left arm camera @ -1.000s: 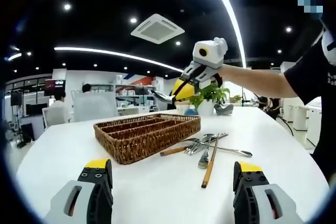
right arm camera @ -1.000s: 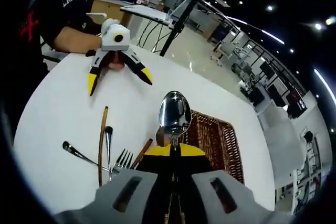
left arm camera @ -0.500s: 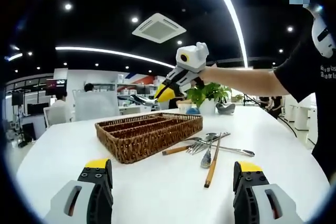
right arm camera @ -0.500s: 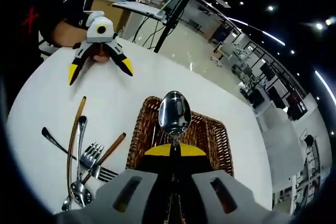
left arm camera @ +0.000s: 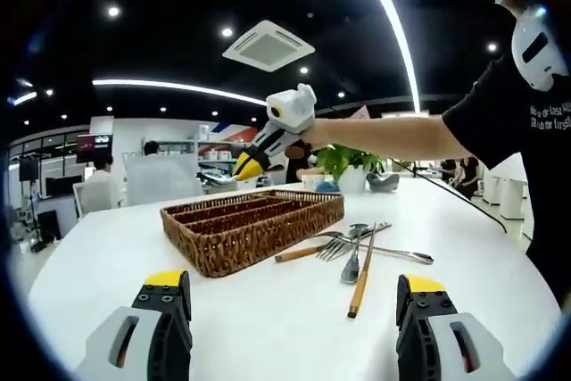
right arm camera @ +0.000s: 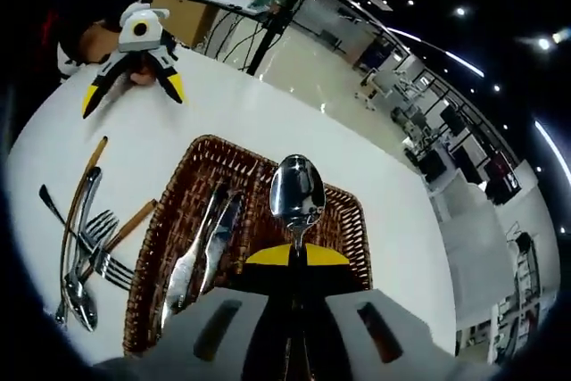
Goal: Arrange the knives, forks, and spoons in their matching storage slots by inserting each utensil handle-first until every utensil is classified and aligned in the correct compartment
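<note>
My right gripper is shut on a silver spoon, bowl outward, hanging over a brown wicker tray with long compartments. Two silver knives lie in one of its left compartments. In the left gripper view the right gripper hovers above the far end of the tray. Loose forks, spoons and wooden-handled pieces lie in a pile on the white table beside the tray, also the pile. My left gripper stands open low over the table; the left gripper holds nothing.
The round white table has bare room in front of the tray. A person's arm and dark shirt reach in from the right. A potted plant stands at the table's far edge.
My right gripper has carried the spoon from above the utensil pile to over the tray. The left gripper has stayed open and in place.
</note>
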Action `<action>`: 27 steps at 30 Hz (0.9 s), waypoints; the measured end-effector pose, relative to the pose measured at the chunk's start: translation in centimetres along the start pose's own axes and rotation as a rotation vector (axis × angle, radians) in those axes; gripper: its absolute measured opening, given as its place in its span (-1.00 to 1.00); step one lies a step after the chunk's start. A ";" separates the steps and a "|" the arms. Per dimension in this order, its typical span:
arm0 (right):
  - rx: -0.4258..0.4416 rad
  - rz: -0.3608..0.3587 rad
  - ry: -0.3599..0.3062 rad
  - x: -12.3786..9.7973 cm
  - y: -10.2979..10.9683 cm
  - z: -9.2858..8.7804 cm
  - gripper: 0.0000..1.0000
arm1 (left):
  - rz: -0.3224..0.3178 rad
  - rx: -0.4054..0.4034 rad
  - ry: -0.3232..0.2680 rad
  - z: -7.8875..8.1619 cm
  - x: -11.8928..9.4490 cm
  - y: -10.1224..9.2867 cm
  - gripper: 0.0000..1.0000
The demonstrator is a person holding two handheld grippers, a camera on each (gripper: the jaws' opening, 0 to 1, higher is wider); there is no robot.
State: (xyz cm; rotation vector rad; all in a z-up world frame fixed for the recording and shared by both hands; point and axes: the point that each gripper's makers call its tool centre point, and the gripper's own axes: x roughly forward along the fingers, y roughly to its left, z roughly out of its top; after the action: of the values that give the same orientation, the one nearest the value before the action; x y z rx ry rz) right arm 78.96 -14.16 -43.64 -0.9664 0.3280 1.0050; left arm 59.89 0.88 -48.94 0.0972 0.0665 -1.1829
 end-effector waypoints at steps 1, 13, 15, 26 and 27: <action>-0.007 -0.001 0.006 0.2 -0.3 -0.2 -1.00 | 0.000 0.001 -0.001 0.0 0.0 0.0 1.00; -0.016 -0.008 -0.004 3.3 -4.5 -1.4 -1.00 | 0.000 0.003 0.003 0.0 0.3 -0.1 1.00; -0.006 -0.008 -0.004 3.7 -5.0 -1.8 -1.00 | -0.001 0.005 0.004 -0.1 0.3 -0.2 1.00; 0.018 -0.008 0.003 5.1 -7.0 -2.4 -1.00 | -0.001 0.001 0.000 -0.1 0.3 0.1 1.00; 0.019 -0.009 0.005 5.3 -7.1 -2.4 -1.00 | -0.001 0.001 0.000 -0.1 0.3 0.1 1.00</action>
State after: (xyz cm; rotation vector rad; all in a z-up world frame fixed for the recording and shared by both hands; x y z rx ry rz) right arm 88.09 -14.45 -44.56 -0.9526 0.3359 0.9897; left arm 60.06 0.62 -49.08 0.0980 0.0662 -1.1842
